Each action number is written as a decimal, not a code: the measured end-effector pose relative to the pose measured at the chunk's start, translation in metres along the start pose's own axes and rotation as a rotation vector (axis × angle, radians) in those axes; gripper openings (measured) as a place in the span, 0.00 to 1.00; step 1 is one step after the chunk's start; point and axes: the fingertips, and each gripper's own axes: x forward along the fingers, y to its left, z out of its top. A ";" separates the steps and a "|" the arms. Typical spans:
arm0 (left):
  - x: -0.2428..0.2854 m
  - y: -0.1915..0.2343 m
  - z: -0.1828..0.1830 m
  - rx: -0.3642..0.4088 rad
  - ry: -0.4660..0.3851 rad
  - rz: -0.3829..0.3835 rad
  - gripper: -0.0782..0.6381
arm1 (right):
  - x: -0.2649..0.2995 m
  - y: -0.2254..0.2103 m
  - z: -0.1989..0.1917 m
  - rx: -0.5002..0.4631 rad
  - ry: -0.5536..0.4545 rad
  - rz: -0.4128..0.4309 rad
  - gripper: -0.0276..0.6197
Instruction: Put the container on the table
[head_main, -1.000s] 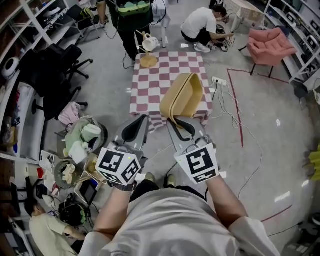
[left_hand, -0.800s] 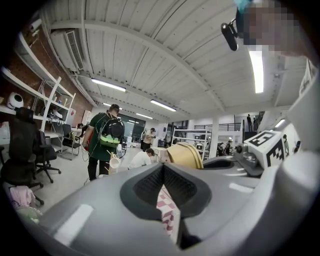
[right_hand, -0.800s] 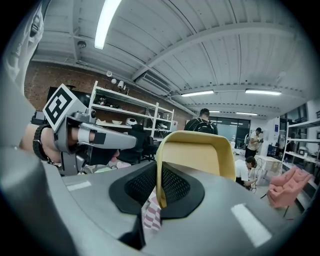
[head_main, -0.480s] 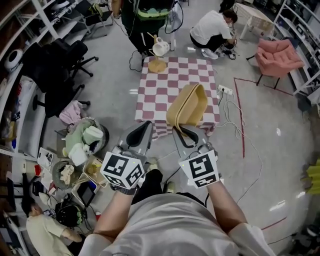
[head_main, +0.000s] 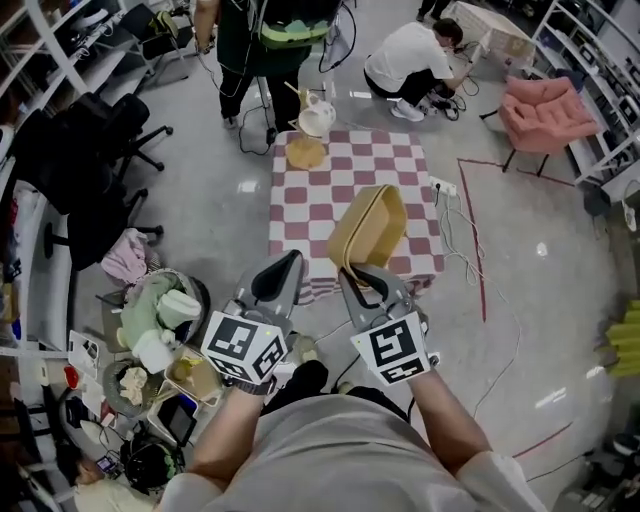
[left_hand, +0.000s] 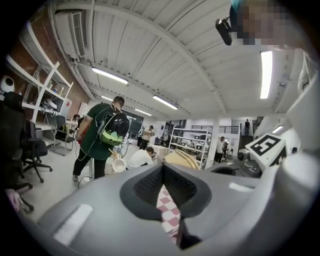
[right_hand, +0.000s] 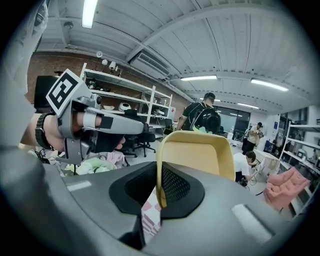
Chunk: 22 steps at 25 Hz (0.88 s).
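The yellow container (head_main: 368, 228) is gripped by its rim in the right gripper (head_main: 356, 276), whose jaws are clamped on it. It is carried tilted on edge, seen over the near side of the checked table (head_main: 312, 196). The left gripper (head_main: 276, 280) is closed and nothing is held in it.

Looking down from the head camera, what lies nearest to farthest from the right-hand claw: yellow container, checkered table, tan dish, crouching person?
From the right gripper:
1. Yellow container: clamped by its rim in the jaws.
2. Checkered table: just ahead, under the container.
3. Tan dish: at the table's far left corner.
4. Crouching person: on the floor beyond the table.
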 end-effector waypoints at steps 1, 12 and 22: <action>0.005 0.009 -0.001 -0.002 0.004 -0.007 0.11 | 0.010 -0.001 0.000 0.001 0.008 -0.001 0.09; 0.038 0.083 -0.020 -0.045 0.043 -0.028 0.11 | 0.100 0.019 -0.035 -0.104 0.169 0.114 0.09; 0.072 0.135 -0.070 -0.095 0.092 0.029 0.11 | 0.179 0.013 -0.099 -0.280 0.306 0.272 0.09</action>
